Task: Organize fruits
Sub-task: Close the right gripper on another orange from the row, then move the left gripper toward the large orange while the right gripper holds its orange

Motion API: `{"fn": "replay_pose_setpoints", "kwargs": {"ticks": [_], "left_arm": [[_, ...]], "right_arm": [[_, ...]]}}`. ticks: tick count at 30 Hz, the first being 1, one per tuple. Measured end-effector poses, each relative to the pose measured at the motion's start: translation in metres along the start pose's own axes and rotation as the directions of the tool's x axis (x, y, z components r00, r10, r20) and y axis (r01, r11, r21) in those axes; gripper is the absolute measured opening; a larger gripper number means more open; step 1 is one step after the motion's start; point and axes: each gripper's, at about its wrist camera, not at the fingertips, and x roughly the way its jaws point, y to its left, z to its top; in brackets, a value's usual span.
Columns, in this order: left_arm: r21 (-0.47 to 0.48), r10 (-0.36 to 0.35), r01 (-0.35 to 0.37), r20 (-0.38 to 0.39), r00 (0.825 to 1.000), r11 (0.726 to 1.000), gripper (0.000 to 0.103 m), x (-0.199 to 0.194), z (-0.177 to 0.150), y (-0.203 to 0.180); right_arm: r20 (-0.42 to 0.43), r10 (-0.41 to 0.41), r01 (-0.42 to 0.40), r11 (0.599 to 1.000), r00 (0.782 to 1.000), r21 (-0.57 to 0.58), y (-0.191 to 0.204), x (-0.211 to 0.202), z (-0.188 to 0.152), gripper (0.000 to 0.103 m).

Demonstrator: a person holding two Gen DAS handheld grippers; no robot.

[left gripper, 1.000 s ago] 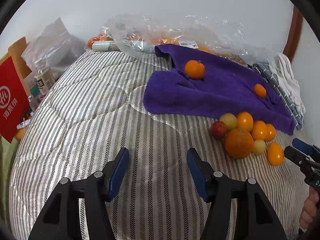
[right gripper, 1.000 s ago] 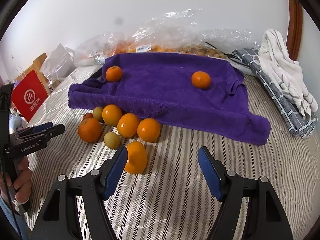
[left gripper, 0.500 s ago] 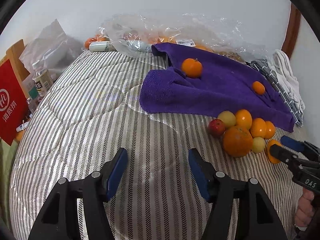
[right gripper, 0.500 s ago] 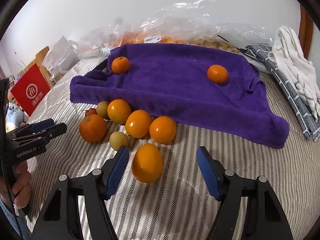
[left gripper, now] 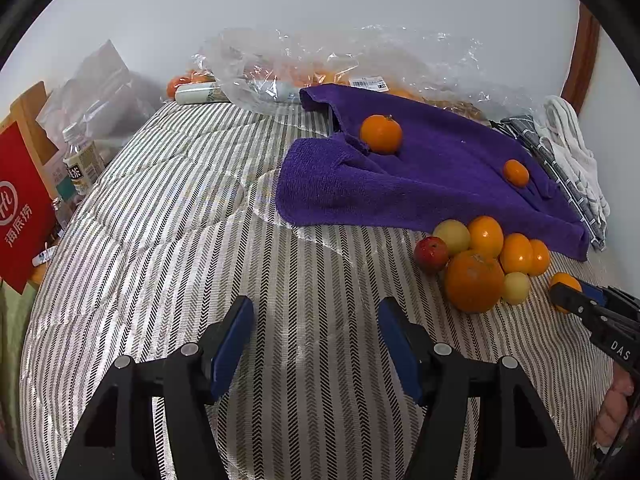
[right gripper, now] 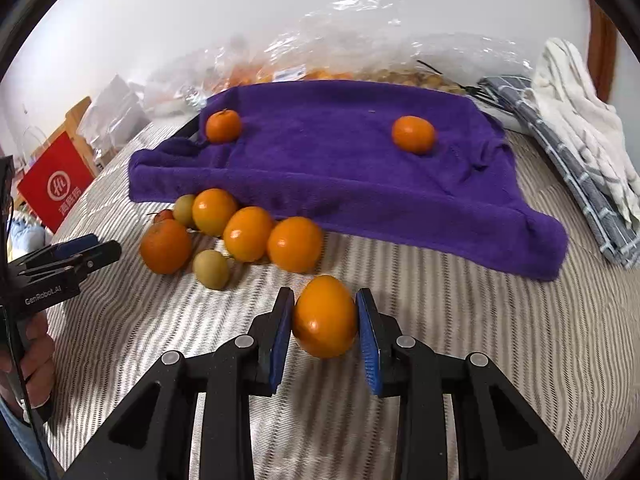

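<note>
the right tool [right gripper: 325,334] is now clenched on the lone orange [right gripper: 325,316], its blue pads pressed to either side of the fruit; half a second ago those jaws stood wide apart with the orange lying loose between them on the striped bed [right gripper: 460,320]. so the grasp is made, and the lift looks like the next step. the fruit is smooth and round, so a squeeze off its middle could let it roll out.

the left tool [left gripper: 316,334] is released, jaws spread over bare quilt, holding nothing, much as it was 1 second back.

just beyond the held orange sits the fruit cluster [right gripper: 224,232]: 4 oranges, 2 yellow-green fruits and 1 small red one half hidden at the back, all touching or nearly so, against the near edge of the purple towel [right gripper: 360,176].

farther on, 2 oranges already rest on the towel, well apart: 1 at the left [right gripper: 223,126], 1 at the right [right gripper: 413,135]. judging by these, the towel is where the sorted fruit goes, and most of the job remains.

behind the towel lie clear plastic bags [right gripper: 360,44] against the wall.
</note>
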Motion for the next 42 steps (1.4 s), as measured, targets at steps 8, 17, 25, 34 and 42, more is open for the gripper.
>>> {"fn": "replay_pose_setpoints", "kwargs": {"ticks": [8, 17, 25, 34, 42], "left_arm": [[0.003, 0.001, -0.001, -0.001, 1.0, 1.0, 0.064, 0.0, 0.0, -0.001], [0.003, 0.002, -0.002, -0.001, 1.0, 1.0, 0.064, 0.0, 0.0, -0.001], [0.007, 0.004, -0.004, -0.002, 1.0, 1.0, 0.065, 0.001, -0.001, -0.002], [0.01, 0.005, -0.005, -0.003, 1.0, 1.0, 0.065, 0.001, -0.002, -0.003], [0.014, 0.007, -0.007, -0.005, 1.0, 1.0, 0.066, 0.002, -0.001, -0.003]], "right_arm": [[-0.005, -0.003, 0.003, 1.0, 1.0, 0.006, -0.007, 0.001, -0.005, 0.032], [0.002, -0.024, 0.024, 1.0, 1.0, -0.009, -0.002, 0.002, -0.004, 0.032], [0.011, -0.052, 0.051, 0.999, 0.999, 0.016, -0.013, -0.003, -0.005, 0.032], [0.022, -0.058, 0.057, 0.997, 0.998, 0.051, -0.023, -0.007, -0.006, 0.032], [0.017, -0.057, 0.056, 0.997, 0.998, 0.059, -0.026, -0.006, -0.01, 0.032]]}}
